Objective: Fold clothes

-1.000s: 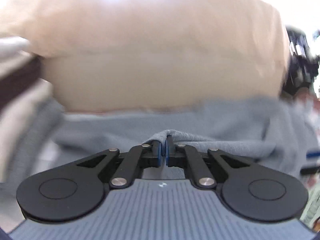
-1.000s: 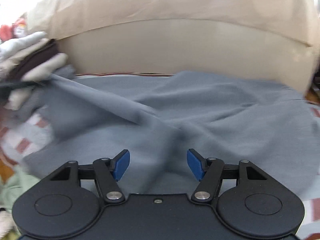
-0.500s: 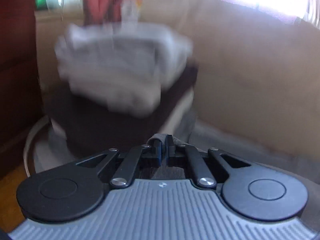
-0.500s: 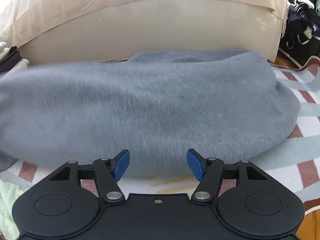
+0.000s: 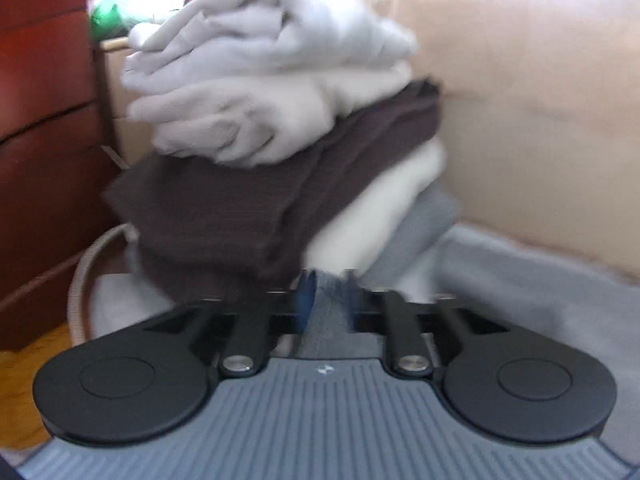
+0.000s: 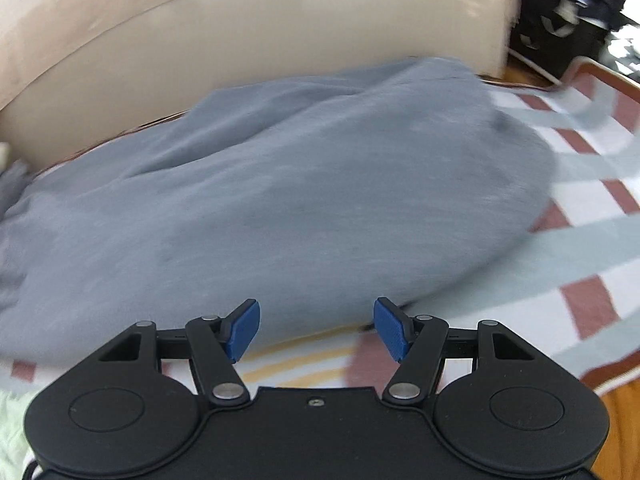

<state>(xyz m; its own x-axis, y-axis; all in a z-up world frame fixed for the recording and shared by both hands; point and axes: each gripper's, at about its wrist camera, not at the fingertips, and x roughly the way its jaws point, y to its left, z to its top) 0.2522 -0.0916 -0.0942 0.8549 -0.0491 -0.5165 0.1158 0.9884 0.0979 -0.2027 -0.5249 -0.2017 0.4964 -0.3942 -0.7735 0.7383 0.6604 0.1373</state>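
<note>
The left claw [image 5: 325, 300] has its fingers slightly parted, with a strip of the grey garment [image 5: 540, 300] lying in the gap between them; motion blur hides whether the pads press on it or have let go, so I cannot tell its grip. A small pale mark sits on the claw's ribbed grey body, too small to read. Just beyond the fingertips stands a stack of folded clothes [image 5: 280, 140]: pale grey and white pieces on top, a dark brown one under them, then a cream one and a grey one at the bottom. The stack leans against a beige sofa [image 5: 520, 100], with a dark red wooden cabinet [image 5: 44, 120] to its left. A pale curved rim, perhaps a basket, shows below the stack.

The right claw [image 6: 316, 328] stands wide apart, blue pads clear of everything, and hangs just in front of the garment's near edge. The grey garment [image 6: 280, 208] lies in a rumpled heap on a rug [image 6: 580, 220] patterned in white, grey-blue and brick red. Its long axis runs from near left to far right, the far side close against the sofa [image 6: 240, 52] base. No label or print shows on the cloth. Dark bags [image 6: 568, 20] sit far right.
</note>
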